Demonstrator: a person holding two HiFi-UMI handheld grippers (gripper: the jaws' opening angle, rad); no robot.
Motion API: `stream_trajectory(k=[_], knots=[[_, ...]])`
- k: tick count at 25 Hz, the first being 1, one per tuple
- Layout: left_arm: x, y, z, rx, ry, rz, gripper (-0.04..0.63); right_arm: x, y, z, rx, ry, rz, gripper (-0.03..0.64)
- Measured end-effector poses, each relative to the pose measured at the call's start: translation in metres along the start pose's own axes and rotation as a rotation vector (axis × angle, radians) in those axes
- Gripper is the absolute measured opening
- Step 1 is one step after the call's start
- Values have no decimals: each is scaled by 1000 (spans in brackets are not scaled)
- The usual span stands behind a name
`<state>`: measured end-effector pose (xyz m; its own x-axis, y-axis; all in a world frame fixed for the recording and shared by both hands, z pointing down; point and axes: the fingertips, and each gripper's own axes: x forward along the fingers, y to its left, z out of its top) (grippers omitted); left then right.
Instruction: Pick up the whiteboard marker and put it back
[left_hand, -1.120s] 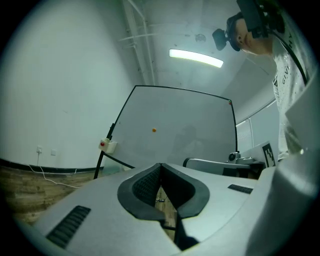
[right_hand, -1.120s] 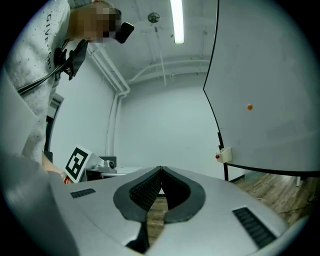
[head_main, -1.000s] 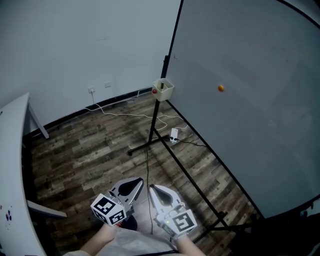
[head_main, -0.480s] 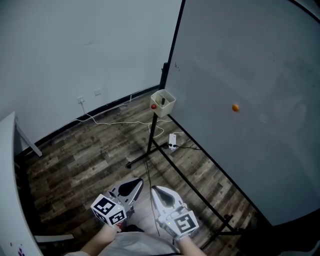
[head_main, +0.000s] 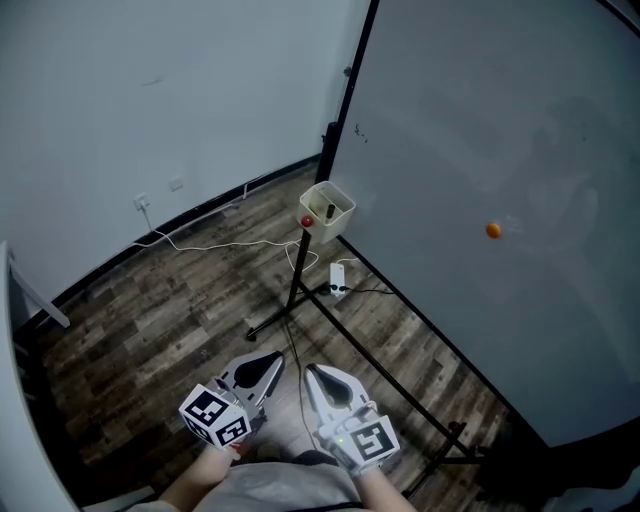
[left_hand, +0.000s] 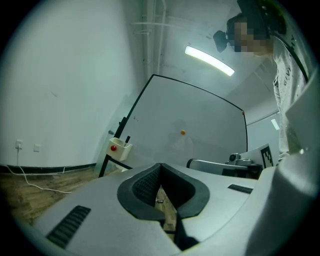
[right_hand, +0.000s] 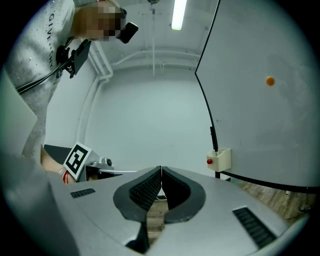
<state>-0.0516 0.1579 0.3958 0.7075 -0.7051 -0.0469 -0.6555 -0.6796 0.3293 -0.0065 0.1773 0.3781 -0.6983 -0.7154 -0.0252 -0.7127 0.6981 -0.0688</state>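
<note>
Spotter: Since a second ago the holder box (head_main: 343, 215) has slid down toward the middle of the head view. The orange magnet (head_main: 493, 230) has drifted out to 3 o'clock, and the white table (head_main: 8, 420) at 9 o'clock is nearly out of frame. We're closing on the whiteboard (head_main: 480, 120).

Handler: And the tools?

Spotter: The left gripper (head_main: 274, 358) and right gripper (head_main: 311, 371) sit side by side at 6 o'clock. Both are clenched tight on nothing; only the wooden floor (head_main: 180, 300) shows behind their pads.

Handler: Where's the whiteboard marker?

Spotter: The whiteboard marker (head_main: 328, 212) stands in that cream box on the board's stand. It's at 12 o'clock from the grippers and well apart from them.

Handler: So which step is this?

Spotter: I judge it the approach, before any pick. The next move calls for coming nearer and parting one gripper's jaws. They should line up either side of the dark barrel above the box rim, clear of the red knob (head_main: 307, 221) on the box's side.
</note>
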Motion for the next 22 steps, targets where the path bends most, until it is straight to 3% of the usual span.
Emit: stream_trajectory(k=[10,22], knots=[[9,52,0,-34,-9,33,15,41,-27,-19,-4,57,-27,20],[79,130,31,-22,-23,45,15,133,-94,-10,-95,53,-3,20]])
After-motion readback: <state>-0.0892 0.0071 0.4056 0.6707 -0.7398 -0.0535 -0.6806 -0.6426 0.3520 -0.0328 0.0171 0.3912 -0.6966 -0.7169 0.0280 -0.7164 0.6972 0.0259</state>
